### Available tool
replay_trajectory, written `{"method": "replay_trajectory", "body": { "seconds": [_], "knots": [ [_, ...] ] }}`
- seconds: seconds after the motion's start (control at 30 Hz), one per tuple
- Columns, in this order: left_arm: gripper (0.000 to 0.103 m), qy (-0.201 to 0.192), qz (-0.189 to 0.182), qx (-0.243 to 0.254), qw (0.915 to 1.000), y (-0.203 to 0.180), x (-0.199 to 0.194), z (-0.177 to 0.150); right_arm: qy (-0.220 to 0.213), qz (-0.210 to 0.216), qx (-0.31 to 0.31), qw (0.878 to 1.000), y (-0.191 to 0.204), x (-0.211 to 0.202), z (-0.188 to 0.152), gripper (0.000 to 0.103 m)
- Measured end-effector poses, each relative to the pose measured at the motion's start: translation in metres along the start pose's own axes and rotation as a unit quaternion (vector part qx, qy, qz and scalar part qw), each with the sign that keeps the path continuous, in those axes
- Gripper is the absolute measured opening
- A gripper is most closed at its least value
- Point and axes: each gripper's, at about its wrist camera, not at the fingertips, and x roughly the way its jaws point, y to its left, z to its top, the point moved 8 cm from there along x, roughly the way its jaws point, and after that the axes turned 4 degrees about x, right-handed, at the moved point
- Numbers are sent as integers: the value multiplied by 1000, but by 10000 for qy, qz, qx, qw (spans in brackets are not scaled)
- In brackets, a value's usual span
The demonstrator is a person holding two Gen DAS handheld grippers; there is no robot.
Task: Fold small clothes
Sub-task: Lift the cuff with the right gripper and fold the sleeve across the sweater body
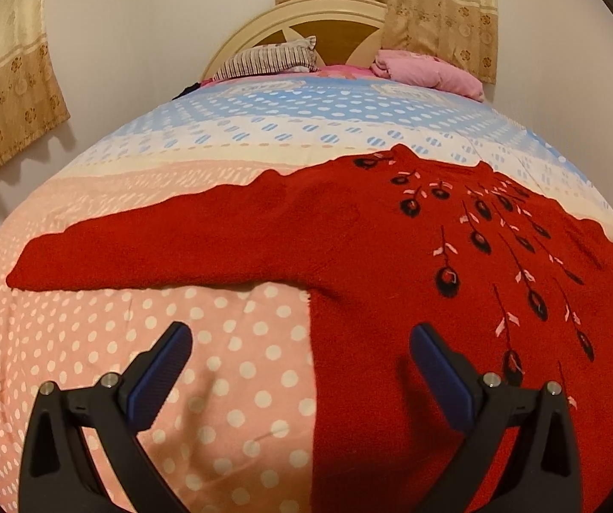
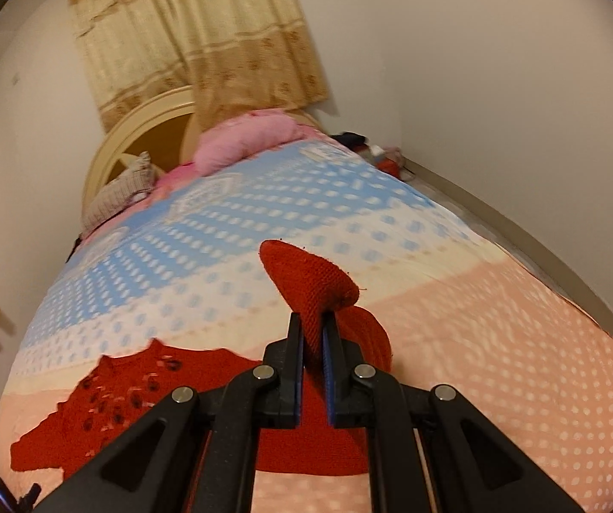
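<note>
A red knitted sweater (image 1: 349, 239) with black and pink embroidery lies flat on the bed, one sleeve (image 1: 135, 252) stretched out to the left. My left gripper (image 1: 300, 337) is open and empty, just above the sweater's lower left edge. My right gripper (image 2: 312, 320) is shut on the sweater's other sleeve cuff (image 2: 310, 282) and holds it lifted above the bed. The sweater's body (image 2: 135, 402) shows low on the left in the right wrist view.
The bed has a polka-dot cover (image 1: 221, 384), pink near me and blue farther off. A striped pillow (image 1: 268, 62), a pink pillow (image 1: 426, 70) and a round headboard (image 1: 332, 21) are at the far end. Curtains hang behind. Clutter (image 2: 374, 151) lies by the right wall.
</note>
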Motion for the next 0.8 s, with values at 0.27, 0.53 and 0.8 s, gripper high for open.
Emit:
{"method": "replay_trajectory", "body": {
  "seconds": [0.27, 0.53, 0.8],
  "knots": [
    [103, -15, -56, -105, 9999, 7, -1, 4, -120, 590, -362, 9975, 94, -16, 4, 7],
    [103, -27, -92, -227, 9997, 17, -1, 7, -149, 1089, -671, 9917, 171, -26, -1, 7],
    [103, 4, -102, -325, 9994, 26, 4, 7, -50, 1557, -830, 9843, 240, -24, -20, 7]
  ]
}}
